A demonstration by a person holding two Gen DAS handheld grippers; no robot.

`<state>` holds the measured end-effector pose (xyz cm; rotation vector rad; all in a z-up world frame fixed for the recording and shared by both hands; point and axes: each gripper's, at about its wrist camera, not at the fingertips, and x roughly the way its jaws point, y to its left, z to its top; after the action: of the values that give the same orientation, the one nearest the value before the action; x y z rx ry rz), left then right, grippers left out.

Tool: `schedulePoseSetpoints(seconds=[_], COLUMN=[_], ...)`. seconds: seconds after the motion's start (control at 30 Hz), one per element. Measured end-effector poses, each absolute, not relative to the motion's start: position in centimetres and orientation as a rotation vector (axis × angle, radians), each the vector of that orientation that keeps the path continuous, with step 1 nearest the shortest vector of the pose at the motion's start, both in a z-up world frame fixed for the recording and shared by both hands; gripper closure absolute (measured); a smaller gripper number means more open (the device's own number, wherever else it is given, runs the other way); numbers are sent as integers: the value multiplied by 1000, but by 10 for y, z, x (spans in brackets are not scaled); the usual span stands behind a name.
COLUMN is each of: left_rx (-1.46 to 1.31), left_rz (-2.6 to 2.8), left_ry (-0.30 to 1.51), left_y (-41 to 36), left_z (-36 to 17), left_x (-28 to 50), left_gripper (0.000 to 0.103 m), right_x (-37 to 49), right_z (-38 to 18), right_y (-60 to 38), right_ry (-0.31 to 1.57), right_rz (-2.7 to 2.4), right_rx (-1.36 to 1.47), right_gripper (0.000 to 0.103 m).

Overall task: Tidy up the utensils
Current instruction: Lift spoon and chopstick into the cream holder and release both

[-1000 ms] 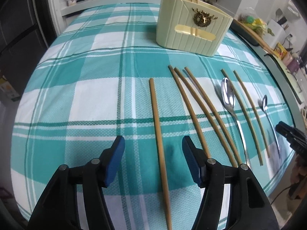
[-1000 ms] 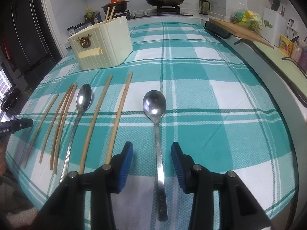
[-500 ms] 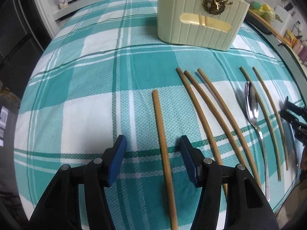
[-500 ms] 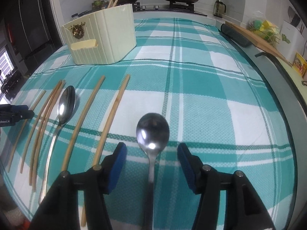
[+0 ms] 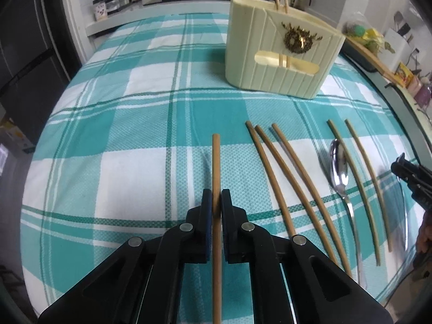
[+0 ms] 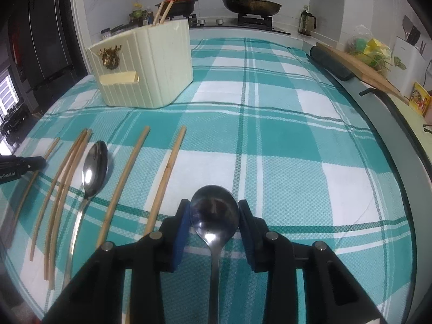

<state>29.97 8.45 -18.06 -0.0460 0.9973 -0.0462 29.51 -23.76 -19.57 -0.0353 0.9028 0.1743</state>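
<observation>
Our left tool (image 5: pixel 216 202) is pinched tight on a single bamboo chopstick (image 5: pixel 216 162), the two blue-padded fingers pressed against its sides partway along its length. The chopstick lies flat on the teal-and-white checked cloth of the table (image 5: pixel 135 140), its far tip pointing toward the cream utensil holder (image 5: pixel 280 54).

To the right of that chopstick we see three more chopsticks (image 5: pixel 280 178) lying close together, two of them nearly touching at their far ends. Beyond them lies a steel spoon (image 5: pixel 339 167), bowl up, then two thinner chopsticks (image 5: pixel 361 178) side by side.

Our right tool (image 6: pixel 214 216) sits around the bowl of a second spoon (image 6: pixel 214 210); its fingers touch the bowl's edges on both sides, so it is closed on the spoon, whose handle runs back between the fingers. This spoon rests on the cloth, just right of the nearest chopstick (image 6: pixel 167 170).

The holder stands upright at the far side of the cloth, a gold emblem on its front, with two chopsticks (image 6: pixel 162 13) already standing in it, tilted slightly. Behind the table, a lidded pan (image 6: pixel 251 4) sits on the stove.
</observation>
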Motion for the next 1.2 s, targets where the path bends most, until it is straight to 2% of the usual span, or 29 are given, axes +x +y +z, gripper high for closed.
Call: schedulePoseSetpoints(seconds=[0.47, 0.73, 1.2], left_rx=[-127, -163, -150], left_rz=[-144, -166, -181], left_ry=[719, 663, 642], left_y=[91, 96, 95], left_z=[-65, -42, -22], left_x=[233, 234, 255], left_gripper=[98, 98, 98], right_x=[237, 229, 270], right_z=[-96, -64, -22], right_y=[-254, -244, -225], right_ry=[697, 618, 562], right_rz=[238, 258, 309], right_rx=[75, 79, 51], right_gripper=[68, 69, 69])
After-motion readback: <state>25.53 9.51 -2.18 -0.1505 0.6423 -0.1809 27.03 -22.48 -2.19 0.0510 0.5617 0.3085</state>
